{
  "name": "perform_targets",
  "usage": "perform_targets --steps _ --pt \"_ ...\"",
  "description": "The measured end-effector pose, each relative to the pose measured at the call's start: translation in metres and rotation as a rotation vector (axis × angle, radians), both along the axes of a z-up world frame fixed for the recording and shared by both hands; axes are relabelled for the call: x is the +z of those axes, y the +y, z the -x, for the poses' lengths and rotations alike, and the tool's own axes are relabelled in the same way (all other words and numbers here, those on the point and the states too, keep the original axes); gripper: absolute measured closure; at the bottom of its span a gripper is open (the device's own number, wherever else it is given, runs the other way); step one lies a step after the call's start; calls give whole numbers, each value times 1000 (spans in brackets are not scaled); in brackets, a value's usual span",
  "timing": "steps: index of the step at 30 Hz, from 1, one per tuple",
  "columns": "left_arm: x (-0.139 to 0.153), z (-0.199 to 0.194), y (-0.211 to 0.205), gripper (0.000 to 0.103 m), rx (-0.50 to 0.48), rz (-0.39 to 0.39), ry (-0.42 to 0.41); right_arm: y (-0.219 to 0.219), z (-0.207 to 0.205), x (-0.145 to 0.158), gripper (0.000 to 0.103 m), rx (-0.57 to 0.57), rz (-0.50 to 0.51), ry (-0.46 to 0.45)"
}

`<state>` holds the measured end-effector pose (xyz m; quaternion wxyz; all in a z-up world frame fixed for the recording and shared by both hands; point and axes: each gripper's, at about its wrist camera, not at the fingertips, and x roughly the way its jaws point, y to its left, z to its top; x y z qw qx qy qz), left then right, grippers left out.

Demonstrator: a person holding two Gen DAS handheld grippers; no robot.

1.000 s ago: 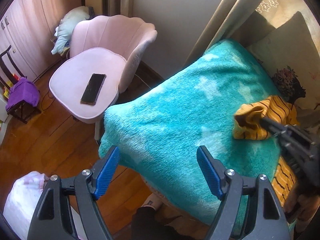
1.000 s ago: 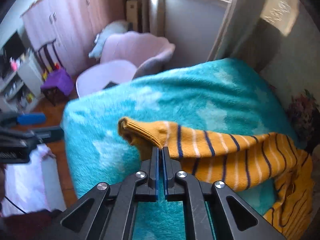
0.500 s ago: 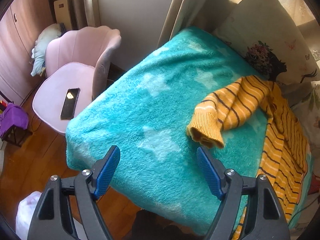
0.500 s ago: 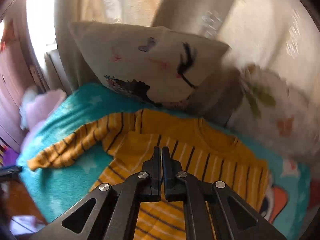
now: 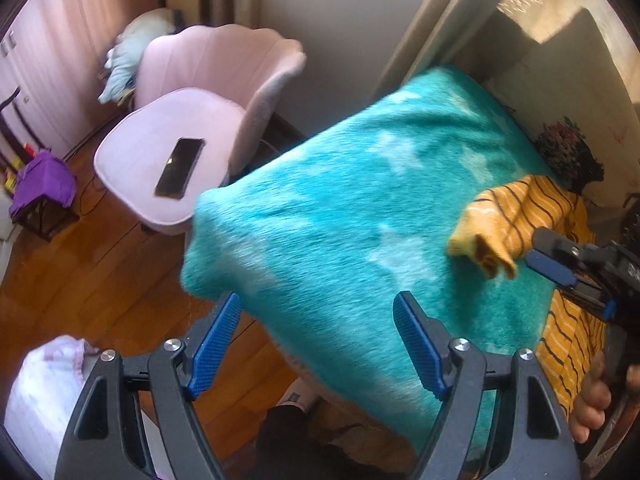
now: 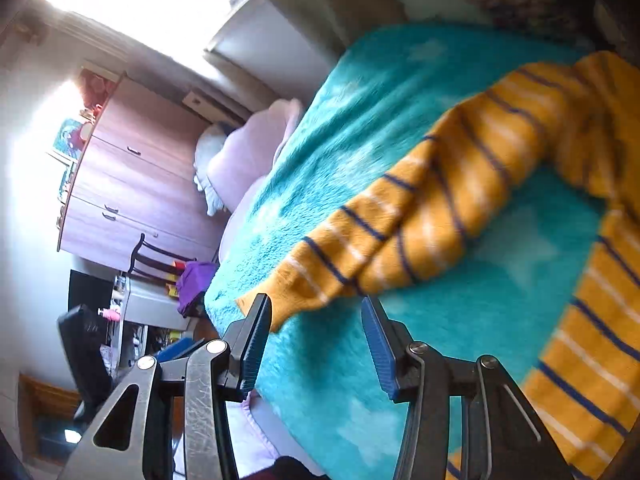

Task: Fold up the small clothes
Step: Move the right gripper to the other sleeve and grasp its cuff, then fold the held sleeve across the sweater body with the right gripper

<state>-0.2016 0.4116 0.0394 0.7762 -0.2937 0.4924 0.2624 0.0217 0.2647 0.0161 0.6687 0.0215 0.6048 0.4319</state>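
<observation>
Both hand-held grippers, left [image 5: 318, 344] & right [image 6: 316, 340], wide apart, empty; right near sleeve cuff [image 6: 288, 296].

- The sweater [image 6: 460, 200] lies on the blanket [image 5: 340, 220], its sleeve stretched out across the blanket away from the body.
- The sleeve cuff [image 6: 280, 300] sits just ahead of the right gripper [image 6: 316, 336], between its parted fingers.
- The left gripper [image 5: 316, 344] hangs over the blanket's near corner, well apart from the sweater.
- A chair [image 5: 192, 120] stands left of the bed.
- A phone [image 5: 180, 167] lies on the chair seat.
- A pillow [image 5: 568, 152] stands behind the sweater.
</observation>
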Motion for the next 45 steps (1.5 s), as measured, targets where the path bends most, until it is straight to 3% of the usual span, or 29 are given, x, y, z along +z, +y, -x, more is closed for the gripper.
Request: perform_targets --steps 4,5,6,7,10,14,19,24,27,30,31,33,34,35,38,42,45 --pt "-8 21 15 25 49 13 9 29 5 -27 48 -16 57 77" --pt "-10 23 18 25 58 16 11 33 7 -30 53 -21 51 88" --pt "-12 24 20 25 66 22 12 35 8 -30 67 -24 35 89" --pt "-13 25 22 25 70 31 11 39 8 -29 90 -24 34 80" --pt "-14 17 25 25 62 45 -2 43 15 -10 90 3 36 -15" --pt "-3 -6 16 25 8 29 -34 26 15 37 91 60 58 -176" --pt "9 -40 -10 25 -93 16 -73 -57 -30 103 93 -6 175 -375" --pt "8 -60 -42 25 -174 24 -68 -193 -86 152 94 -231 418 -547" --pt "5 -68 -62 25 -217 25 -49 -267 -113 151 94 -361 599 -602" --pt "3 -74 -82 25 -255 29 -31 -340 -140 122 92 -512 795 -525" --pt "5 -77 -89 25 -269 25 -29 -356 -141 117 92 -553 799 -505" --pt "9 -81 -103 25 -298 8 -27 -375 -136 114 82 -606 719 -472" --pt "10 -84 -110 25 -310 2 -26 -379 -131 114 68 -620 677 -472" --pt "10 -87 -117 25 -323 -1 -23 -378 -127 113 61 -620 646 -475" --pt "8 -97 -134 25 -366 5 -11 -359 -118 101 60 -569 539 -455" --pt "14 -109 -154 25 -415 -6 -33 -298 -110 85 61 -442 381 -417" --pt "19 -112 -162 25 -438 -11 -51 -235 -108 70 70 -364 296 -392"
